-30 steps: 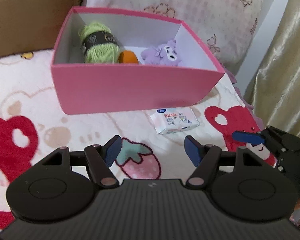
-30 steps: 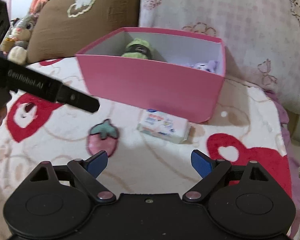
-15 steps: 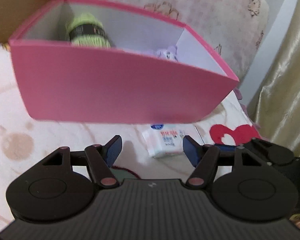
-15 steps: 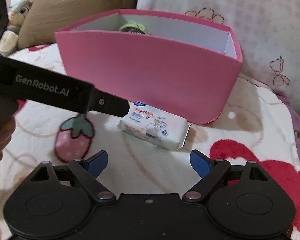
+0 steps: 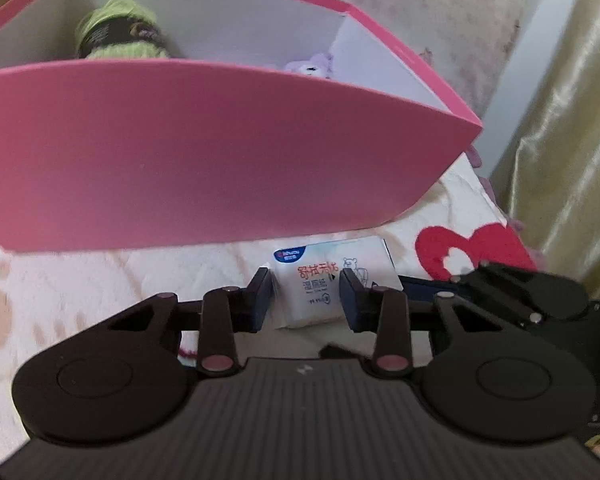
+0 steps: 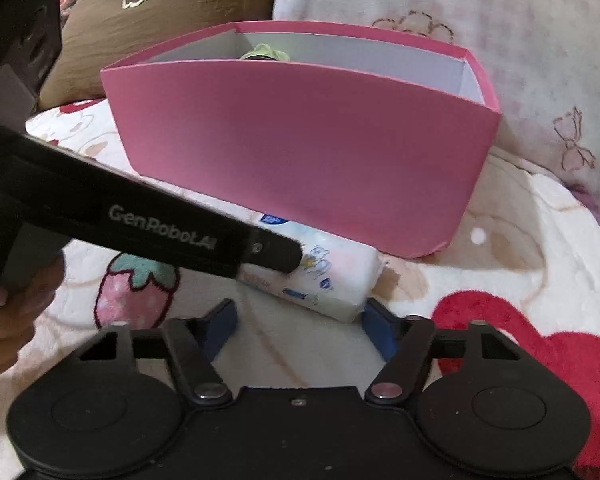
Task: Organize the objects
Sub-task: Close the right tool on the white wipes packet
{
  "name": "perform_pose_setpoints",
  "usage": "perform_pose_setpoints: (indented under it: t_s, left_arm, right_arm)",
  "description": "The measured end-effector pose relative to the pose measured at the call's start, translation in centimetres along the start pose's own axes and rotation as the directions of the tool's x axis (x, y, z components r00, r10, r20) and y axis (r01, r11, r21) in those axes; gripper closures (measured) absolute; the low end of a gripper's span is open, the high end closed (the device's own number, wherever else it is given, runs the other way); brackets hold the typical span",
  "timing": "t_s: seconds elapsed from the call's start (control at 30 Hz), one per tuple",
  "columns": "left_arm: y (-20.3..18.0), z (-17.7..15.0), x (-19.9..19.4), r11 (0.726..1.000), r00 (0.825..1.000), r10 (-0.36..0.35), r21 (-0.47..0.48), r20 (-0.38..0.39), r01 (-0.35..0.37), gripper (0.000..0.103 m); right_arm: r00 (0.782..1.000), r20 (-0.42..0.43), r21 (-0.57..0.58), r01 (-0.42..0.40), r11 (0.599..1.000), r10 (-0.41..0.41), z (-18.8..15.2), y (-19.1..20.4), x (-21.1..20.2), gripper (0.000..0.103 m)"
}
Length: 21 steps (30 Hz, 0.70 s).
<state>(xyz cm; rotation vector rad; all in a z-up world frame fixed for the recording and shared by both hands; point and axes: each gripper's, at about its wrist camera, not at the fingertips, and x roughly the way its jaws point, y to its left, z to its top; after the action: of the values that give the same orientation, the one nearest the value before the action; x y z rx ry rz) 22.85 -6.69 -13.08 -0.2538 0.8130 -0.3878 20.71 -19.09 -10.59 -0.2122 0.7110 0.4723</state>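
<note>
A white tissue pack (image 5: 324,280) lies on the blanket just in front of the pink box (image 5: 220,152). My left gripper (image 5: 306,300) is open with its blue pads on either side of the pack's near end; I cannot tell if they touch it. In the right wrist view the pack (image 6: 324,276) lies under the left gripper's tip (image 6: 272,254). My right gripper (image 6: 298,330) is open and empty, just short of the pack. The box (image 6: 300,148) holds green yarn (image 5: 120,32) and a purple plush (image 5: 312,66).
A cartoon-print blanket (image 6: 480,280) covers the bed. A brown pillow (image 6: 160,12) and a pink patterned pillow (image 6: 480,8) stand behind the box. A gold curtain (image 5: 572,120) hangs at the right, past the bed edge.
Both grippers have moved forward and down toward the tissue pack. The left gripper's pads now straddle the pack and have narrowed around it. The right gripper has drawn close to it.
</note>
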Motion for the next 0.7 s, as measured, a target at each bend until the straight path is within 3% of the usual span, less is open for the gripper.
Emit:
perform_pose_setpoints:
  t_s: [0.07, 0.17, 0.3, 0.43, 0.7]
  left_arm:
    - [0.2, -0.1, -0.6, 0.999, 1.000, -0.015, -0.034, -0.018, 0.014, 0.072]
    - [1.1, -0.8, -2.0, 0.988, 0.995, -0.075, -0.142, -0.063, 0.065, 0.073]
    - [1.8, -2.4, -3.3, 0.974, 0.990, -0.100, -0.212, -0.101, 0.077, 0.073]
    - [1.4, -3.1, -2.6, 0.979, 0.986, -0.085, -0.195, -0.146, 0.056, 0.073]
    - [1.7, -3.7, -2.3, 0.976, 0.987, -0.085, -0.210, -0.139, 0.054, 0.070]
  right_arm:
    - [1.000, 0.010, 0.044, -0.002, 0.999, 0.002, -0.2, -0.4, -0.5, 0.046]
    - [0.999, 0.023, 0.122, -0.035, 0.992, 0.033, -1.3, -0.6, -1.8, 0.046]
    - [0.996, 0.032, 0.183, -0.087, 0.979, 0.082, -3.2, 0.3, -3.9, 0.043]
    - [0.997, 0.023, 0.192, -0.076, 0.979, 0.073, -3.9, 1.1, -4.5, 0.038]
    - [0.998, 0.004, 0.186, -0.063, 0.981, 0.063, -3.3, 1.6, -3.1, 0.027]
